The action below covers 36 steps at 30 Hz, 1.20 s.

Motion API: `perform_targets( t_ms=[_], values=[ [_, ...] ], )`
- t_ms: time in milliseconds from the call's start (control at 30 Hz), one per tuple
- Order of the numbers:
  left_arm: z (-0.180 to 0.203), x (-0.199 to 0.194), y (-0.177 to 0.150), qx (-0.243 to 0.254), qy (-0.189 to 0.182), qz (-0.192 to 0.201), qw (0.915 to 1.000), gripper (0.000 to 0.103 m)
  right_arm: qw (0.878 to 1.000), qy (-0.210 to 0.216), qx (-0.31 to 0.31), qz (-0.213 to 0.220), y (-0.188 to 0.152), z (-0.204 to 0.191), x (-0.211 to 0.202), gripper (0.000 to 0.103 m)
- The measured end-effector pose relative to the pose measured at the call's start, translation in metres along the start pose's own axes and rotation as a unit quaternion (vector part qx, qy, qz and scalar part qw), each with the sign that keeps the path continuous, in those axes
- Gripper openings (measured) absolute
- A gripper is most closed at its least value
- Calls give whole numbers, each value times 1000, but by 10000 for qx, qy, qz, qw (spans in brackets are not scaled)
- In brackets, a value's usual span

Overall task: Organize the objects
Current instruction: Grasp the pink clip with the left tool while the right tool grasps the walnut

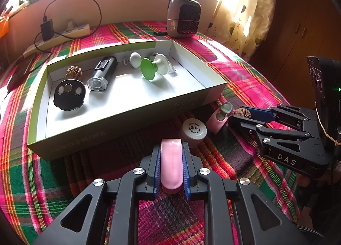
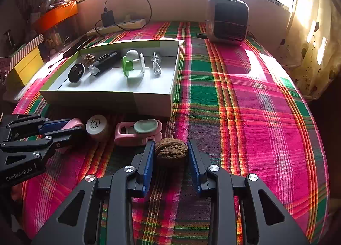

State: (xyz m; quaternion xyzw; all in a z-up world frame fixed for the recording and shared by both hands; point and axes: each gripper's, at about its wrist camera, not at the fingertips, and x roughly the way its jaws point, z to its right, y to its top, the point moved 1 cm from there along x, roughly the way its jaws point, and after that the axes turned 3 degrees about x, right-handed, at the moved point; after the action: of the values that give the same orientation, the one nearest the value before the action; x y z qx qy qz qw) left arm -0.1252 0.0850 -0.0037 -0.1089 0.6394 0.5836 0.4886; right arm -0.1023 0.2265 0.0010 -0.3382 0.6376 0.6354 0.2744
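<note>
While the shallow box (image 1: 119,117) on the plaid bench (image 2: 245,106) is already holding a flashlight (image 1: 102,73), green spool (image 1: 150,71) and a few bits, four things are sitting outside just in front of it. The left tongs (image 1: 171,159) are clamping a pink piece (image 1: 171,166); the right tongs (image 2: 171,155) are bracketing a walnut (image 2: 171,152), not quite squeezing. A round cap (image 2: 96,125) and pink dispenser (image 2: 136,133) are crowding close by.

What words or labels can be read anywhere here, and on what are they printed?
"DAS": on the black right gripper.
"GenRobot.AI": on the black left gripper.
Printing on the white cardboard box's front wall: upside down, too blurred to read.
Round stamp on the small white-lidded jar: too small to read.
</note>
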Motion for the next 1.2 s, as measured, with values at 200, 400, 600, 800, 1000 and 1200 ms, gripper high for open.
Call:
perform_targets(
  t_ms=[200, 400, 600, 800, 1000, 1200],
  values=[
    [0, 0, 0, -1, -1, 0, 10000, 16, 10000, 18, 25, 5, -1, 1, -1, 32],
    [0, 0, 0, -1, -1, 1, 10000, 16, 10000, 25, 33, 5, -1, 2, -1, 32],
    [-1, -1, 0, -10, -1, 2, 10000, 16, 10000, 35, 47, 7, -1, 1, -1, 32],
    [-3, -3, -2, -93, -62, 21, 9999, 16, 10000, 50, 79, 9, -3, 2, -2, 32],
    [-5, -7, -7, -137, -67, 32, 9999, 16, 9999, 71, 95, 16, -4, 2, -4, 32],
    [-9, -11, -11, -208, -58, 45, 9998, 16, 9997, 161, 163, 35, -5, 4, -5, 32]
  ],
)
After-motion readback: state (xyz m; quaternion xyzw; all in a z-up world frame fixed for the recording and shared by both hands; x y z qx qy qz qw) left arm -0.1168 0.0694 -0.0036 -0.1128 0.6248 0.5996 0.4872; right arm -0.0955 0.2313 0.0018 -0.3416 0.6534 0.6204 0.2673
